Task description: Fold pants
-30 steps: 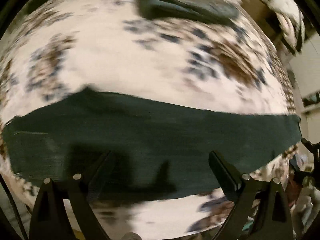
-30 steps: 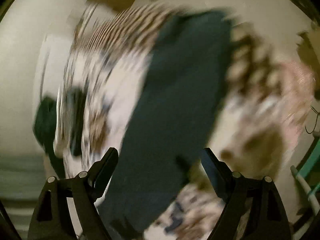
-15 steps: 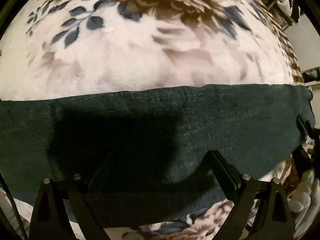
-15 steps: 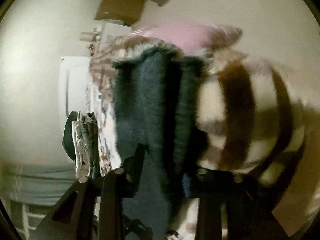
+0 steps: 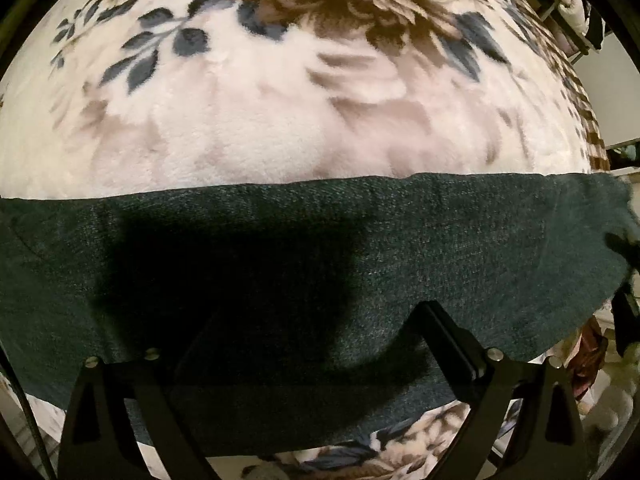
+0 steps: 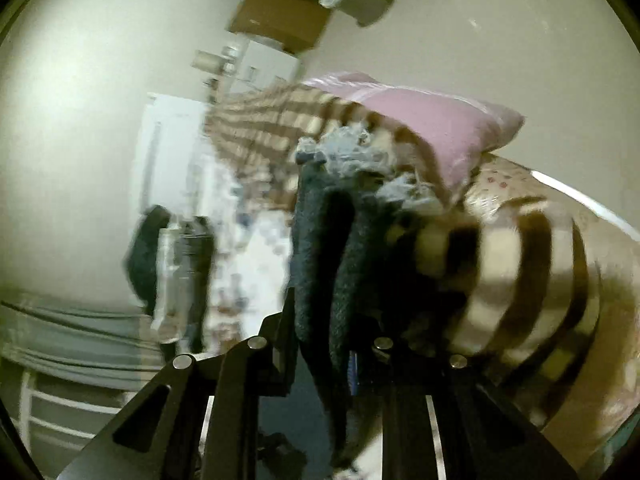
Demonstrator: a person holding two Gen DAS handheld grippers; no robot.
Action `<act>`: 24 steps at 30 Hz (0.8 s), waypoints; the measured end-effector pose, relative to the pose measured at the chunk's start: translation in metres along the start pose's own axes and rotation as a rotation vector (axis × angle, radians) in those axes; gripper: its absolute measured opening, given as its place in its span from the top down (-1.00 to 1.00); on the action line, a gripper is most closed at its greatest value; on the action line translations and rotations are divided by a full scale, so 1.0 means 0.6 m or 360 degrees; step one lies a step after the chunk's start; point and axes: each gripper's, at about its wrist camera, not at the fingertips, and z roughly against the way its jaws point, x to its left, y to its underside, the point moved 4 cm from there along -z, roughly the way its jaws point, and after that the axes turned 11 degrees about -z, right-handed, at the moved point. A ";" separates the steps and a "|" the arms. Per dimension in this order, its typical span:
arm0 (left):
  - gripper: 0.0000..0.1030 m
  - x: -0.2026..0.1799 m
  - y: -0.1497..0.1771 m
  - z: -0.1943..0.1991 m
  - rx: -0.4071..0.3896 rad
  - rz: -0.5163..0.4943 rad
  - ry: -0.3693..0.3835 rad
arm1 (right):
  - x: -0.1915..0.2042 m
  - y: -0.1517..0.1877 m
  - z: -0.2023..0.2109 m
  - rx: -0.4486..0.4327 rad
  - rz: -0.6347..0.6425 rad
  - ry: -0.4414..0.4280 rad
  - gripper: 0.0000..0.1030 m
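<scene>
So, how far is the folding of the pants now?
Early stage, it seems. Done: the dark pants lie spread flat as a band across the floral blanket. In hand: the right gripper has its jaws closing on a bunched, frayed end of the pants. The left gripper is open above the cloth. Left: no finished fold is visible yet.

Blurred, perhaps clothes (image 6: 172, 268), beyond bed (image 6: 256, 264)

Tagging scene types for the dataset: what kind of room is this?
Most likely a bedroom, with the work done on a bed. The dark pants lie on a plush floral blanket, a pink pillow sits at the far end, and beige walls with shelving and boxes surround it.
</scene>
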 end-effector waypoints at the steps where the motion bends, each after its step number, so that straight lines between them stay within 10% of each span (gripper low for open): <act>1: -0.94 0.000 -0.001 0.000 0.0000 0.0002 0.0001 | -0.002 -0.008 -0.021 0.0028 -0.0029 0.0028 0.46; 15: -0.99 0.022 0.038 0.058 -0.0104 0.0061 0.0079 | 0.049 0.004 0.014 -0.0052 0.0112 0.0008 0.85; 24: -0.99 0.188 0.152 0.162 -0.0217 0.0389 0.0128 | 0.264 0.260 -0.031 0.0166 0.0695 0.0065 0.85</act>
